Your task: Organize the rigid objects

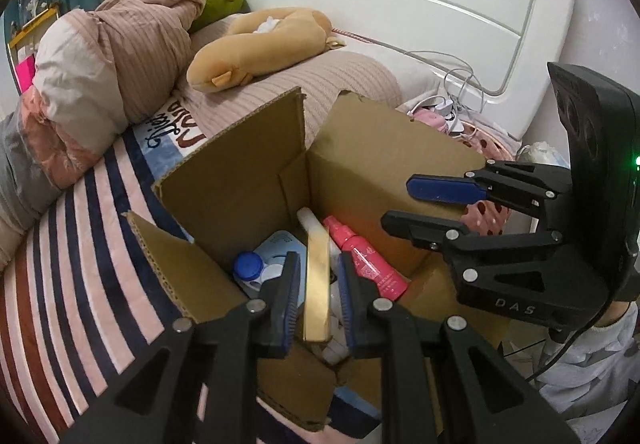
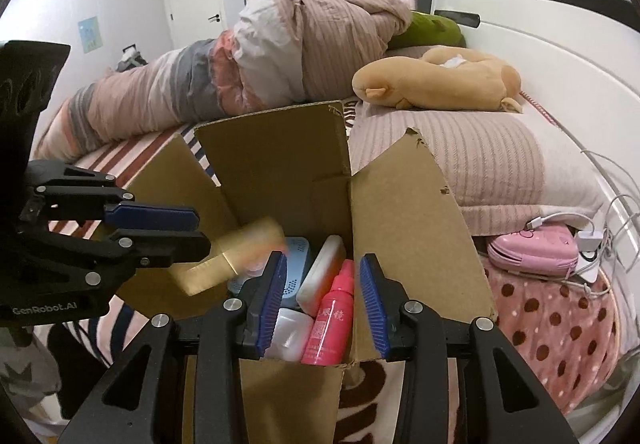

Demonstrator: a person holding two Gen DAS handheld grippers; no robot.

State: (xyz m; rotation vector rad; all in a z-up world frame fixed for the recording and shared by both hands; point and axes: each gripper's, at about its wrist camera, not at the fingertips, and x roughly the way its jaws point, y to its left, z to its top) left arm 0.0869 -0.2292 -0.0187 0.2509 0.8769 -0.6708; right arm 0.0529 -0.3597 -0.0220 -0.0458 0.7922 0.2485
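An open cardboard box stands on the bed. Inside lie a pink spray bottle, a blue-capped bottle, a light blue case and a white container. My left gripper is open over the box, with a gold flat box between its pads, not clamped; that box is blurred in the right wrist view. My right gripper is open and empty above the box, seen from the side in the left wrist view.
A striped blanket covers the bed. A bundled duvet, a tan plush toy and a pillow lie behind the box. A pink case, a charger and cables sit at right by the white headboard.
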